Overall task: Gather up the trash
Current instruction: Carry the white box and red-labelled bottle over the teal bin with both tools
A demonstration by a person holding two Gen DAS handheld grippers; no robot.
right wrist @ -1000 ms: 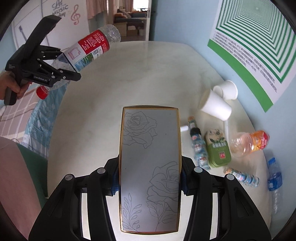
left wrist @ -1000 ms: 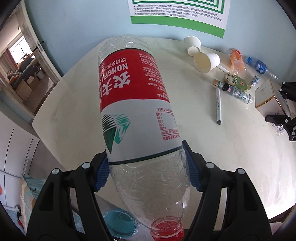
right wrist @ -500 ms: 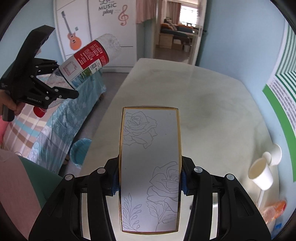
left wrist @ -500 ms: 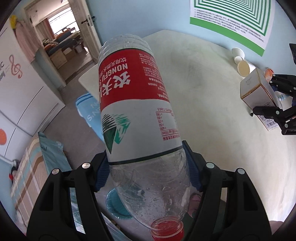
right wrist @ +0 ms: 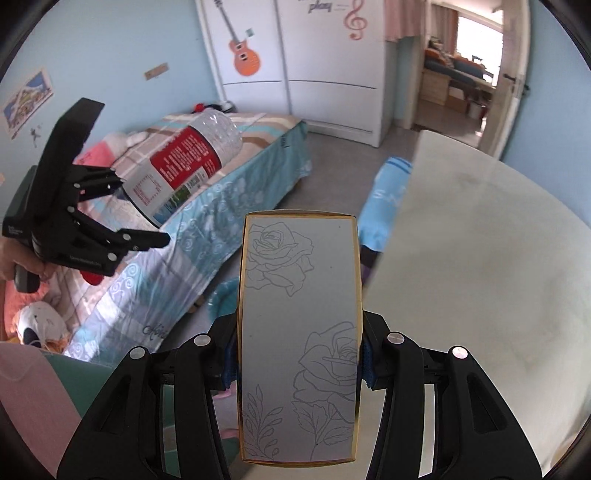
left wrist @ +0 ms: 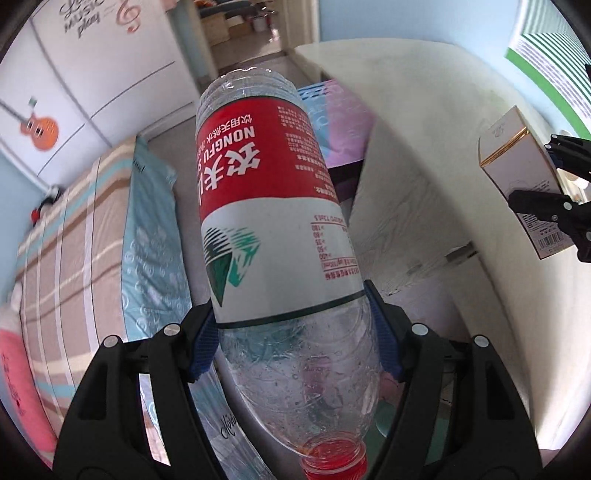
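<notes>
Clear plastic bottle with red-white label (left wrist: 273, 229) clamped in left gripper (left wrist: 295, 339), red cap nearest camera. Grey rose-printed gold-edged carton (right wrist: 299, 332) clamped in right gripper (right wrist: 297, 363), over near edge of white table (right wrist: 480, 258).

1. This is a home, and the room is a bedroom, by its look a child's or teenager's.
2. In the right wrist view, a bed (right wrist: 207, 192) with a plaid and teal patterned cover runs from 9 o'clock towards the centre, with soft toys (right wrist: 37, 321) lying near 8 o'clock.
3. At 12 o'clock stands a white wardrobe (right wrist: 314, 74) bearing a guitar sticker (right wrist: 243, 55) and a pink treble clef (right wrist: 356, 22).
4. The walls are pale blue, with a small picture (right wrist: 27, 99) at 10 o'clock.
5. An open doorway (right wrist: 465, 74) at 1 o'clock shows another furnished room.
6. A pale round table (right wrist: 498, 258) fills the side at 3 o'clock.
</notes>
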